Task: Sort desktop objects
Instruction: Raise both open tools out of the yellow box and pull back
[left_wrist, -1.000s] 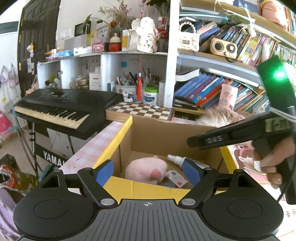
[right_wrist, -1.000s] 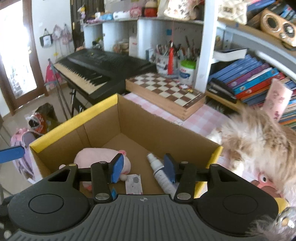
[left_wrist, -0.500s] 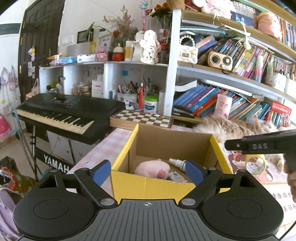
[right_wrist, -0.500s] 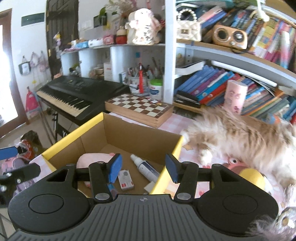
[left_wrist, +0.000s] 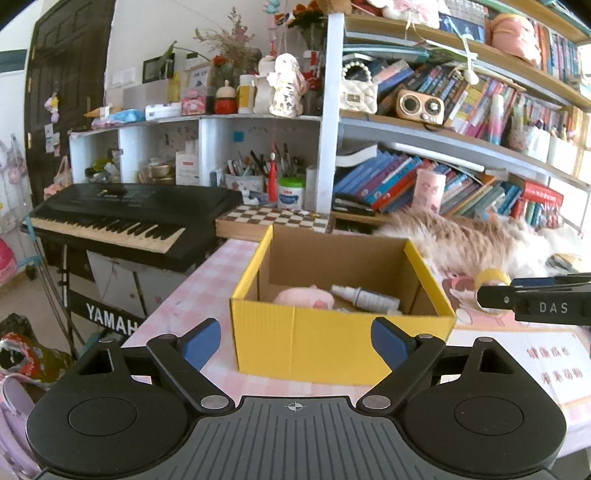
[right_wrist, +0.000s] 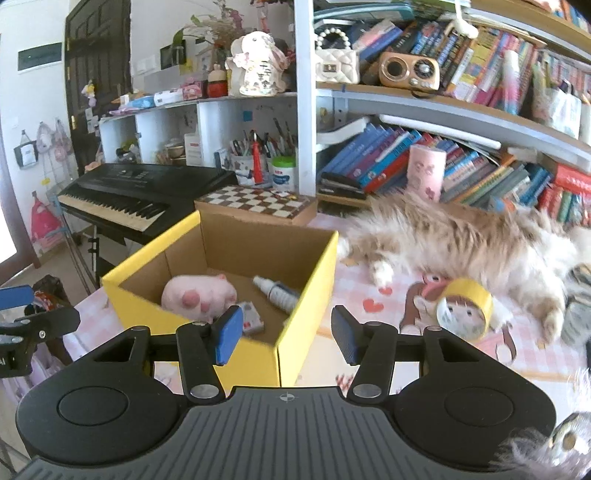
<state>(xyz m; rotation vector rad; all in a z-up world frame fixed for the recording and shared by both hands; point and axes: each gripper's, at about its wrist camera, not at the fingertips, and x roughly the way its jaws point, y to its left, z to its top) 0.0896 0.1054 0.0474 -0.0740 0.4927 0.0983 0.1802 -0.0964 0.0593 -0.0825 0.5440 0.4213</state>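
Observation:
A yellow cardboard box (left_wrist: 340, 343) (right_wrist: 299, 295) stands on the pink checked table. Inside lie a pink plush toy (left_wrist: 304, 297) (right_wrist: 199, 295), a white spray bottle (left_wrist: 365, 297) (right_wrist: 277, 290) and a small red-and-white packet (right_wrist: 251, 319). A yellow tape roll (right_wrist: 465, 308) (left_wrist: 489, 278) lies on the table right of the box. My left gripper (left_wrist: 295, 341) is open and empty, in front of the box's near wall. My right gripper (right_wrist: 286, 334) is open and empty, above the box's near right corner; it also shows at the right edge of the left wrist view (left_wrist: 535, 304).
A fluffy cat (right_wrist: 461, 240) lies on the table behind the tape roll. A chessboard box (right_wrist: 255, 205) sits behind the yellow box. A black keyboard (left_wrist: 125, 218) stands left of the table. Crowded bookshelves (right_wrist: 443, 122) rise behind.
Both grippers have pulled back and up from the box; the box now looks smaller and farther. The right gripper has swung right, bringing the tape roll and cat into view.

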